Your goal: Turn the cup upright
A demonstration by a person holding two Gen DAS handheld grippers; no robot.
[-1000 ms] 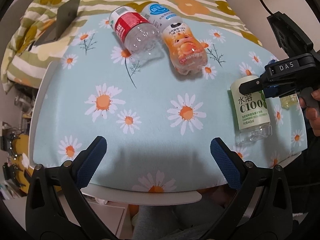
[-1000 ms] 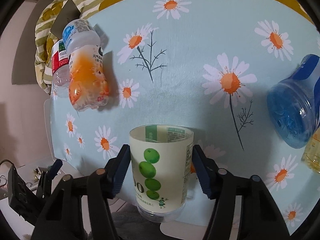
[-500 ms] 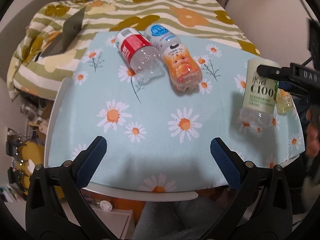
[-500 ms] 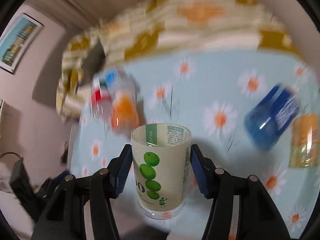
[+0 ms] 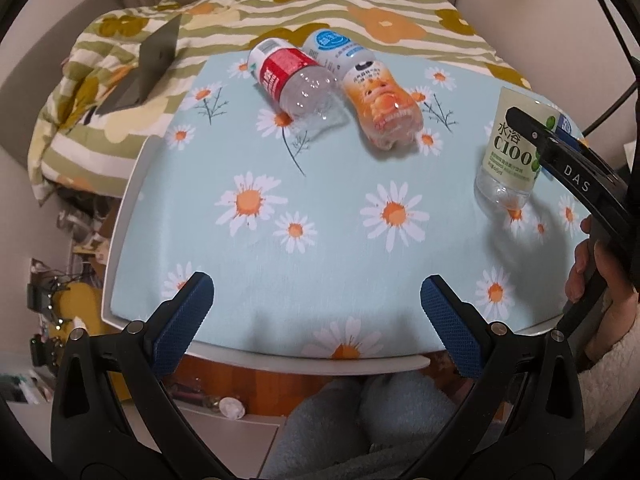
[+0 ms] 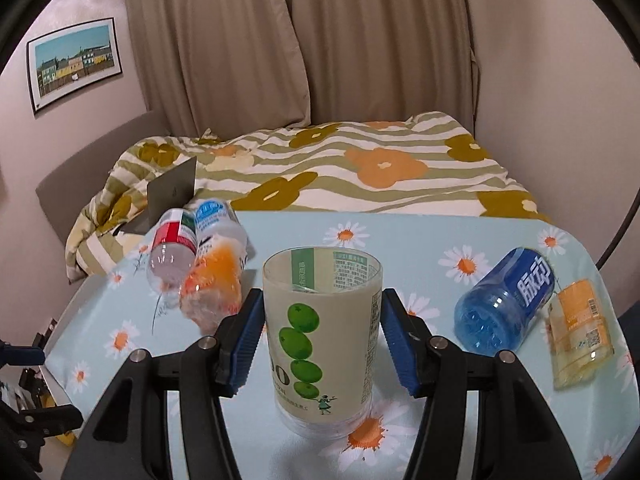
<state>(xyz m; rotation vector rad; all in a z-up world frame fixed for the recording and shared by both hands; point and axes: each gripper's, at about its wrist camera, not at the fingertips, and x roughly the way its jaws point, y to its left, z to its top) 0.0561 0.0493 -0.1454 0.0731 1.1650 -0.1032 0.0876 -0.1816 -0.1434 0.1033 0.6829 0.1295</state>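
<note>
The cup [image 6: 322,332] is a cut-off bottle with a pale label, green dots and "C100" on it. It stands mouth up between the blue pads of my right gripper [image 6: 322,322], which is shut on its sides. Its clear base sits at or just above the daisy tablecloth [image 6: 420,240]; I cannot tell whether it touches. In the left wrist view the cup [image 5: 508,152] is at the table's right side with the right gripper [image 5: 532,128] on it. My left gripper [image 5: 316,300] hangs open over the near table edge with nothing in it.
Other cut-bottle cups lie on their sides: a red-label one [image 5: 292,80], an orange one [image 5: 380,108] and a blue-and-white one [image 5: 336,50] at the back, a blue one [image 6: 504,308] and a yellow one [image 6: 580,332] at the right. A striped bed [image 6: 360,168] lies behind; a hand [image 5: 600,272] holds the right gripper.
The right gripper has swung the cup from pointing down at the table to standing mouth up. The left gripper has pulled back and up a little, still open.
</note>
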